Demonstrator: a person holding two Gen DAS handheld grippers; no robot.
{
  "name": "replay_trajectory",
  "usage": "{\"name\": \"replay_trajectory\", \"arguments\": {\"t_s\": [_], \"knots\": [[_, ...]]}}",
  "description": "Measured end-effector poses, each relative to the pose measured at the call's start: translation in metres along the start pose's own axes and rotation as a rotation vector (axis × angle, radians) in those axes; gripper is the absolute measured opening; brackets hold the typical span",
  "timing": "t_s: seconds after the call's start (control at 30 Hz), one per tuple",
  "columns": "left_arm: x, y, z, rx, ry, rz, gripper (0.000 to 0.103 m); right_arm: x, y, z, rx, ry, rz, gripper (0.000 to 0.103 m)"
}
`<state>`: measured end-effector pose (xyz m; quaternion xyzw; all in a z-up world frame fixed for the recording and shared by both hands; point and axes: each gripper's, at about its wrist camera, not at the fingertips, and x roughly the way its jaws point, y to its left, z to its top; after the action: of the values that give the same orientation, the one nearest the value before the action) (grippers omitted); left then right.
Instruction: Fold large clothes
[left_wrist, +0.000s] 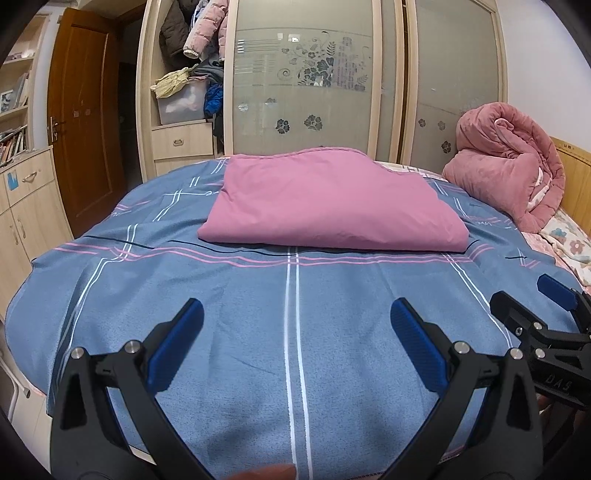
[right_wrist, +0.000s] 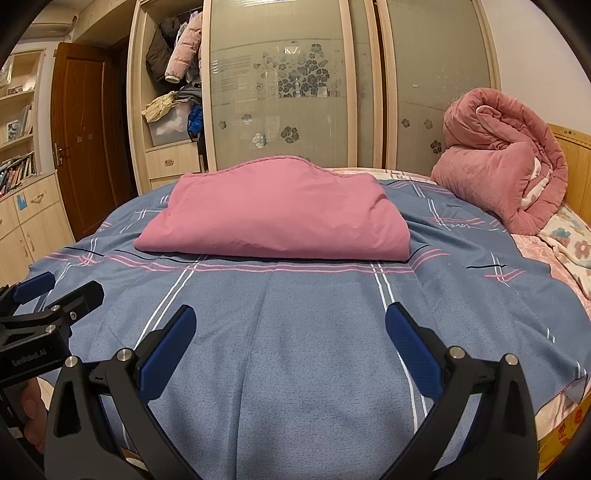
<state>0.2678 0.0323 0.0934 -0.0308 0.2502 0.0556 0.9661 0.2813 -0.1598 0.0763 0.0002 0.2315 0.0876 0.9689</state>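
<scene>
Two gaping grippers (left_wrist: 296, 321) (right_wrist: 290, 326), one folded cloth (left_wrist: 332, 203)

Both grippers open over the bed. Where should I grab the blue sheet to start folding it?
Probably the near hem of the blue sheet, one corner per gripper. The right corner hangs free off the bed edge, so the right gripper can pinch it from the side; the left gripper takes the left edge. The pink bundle weighs down the far half.
</scene>
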Motion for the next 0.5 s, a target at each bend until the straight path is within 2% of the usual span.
{"name": "replay_trajectory", "arguments": {"t_s": [0.5], "knots": [[0.0000,-0.0017,-0.0024,0.007,0.002,0.001,0.101,-0.0016,-0.0019,-0.0009,0.001,-0.004,0.002,0.102]]}}
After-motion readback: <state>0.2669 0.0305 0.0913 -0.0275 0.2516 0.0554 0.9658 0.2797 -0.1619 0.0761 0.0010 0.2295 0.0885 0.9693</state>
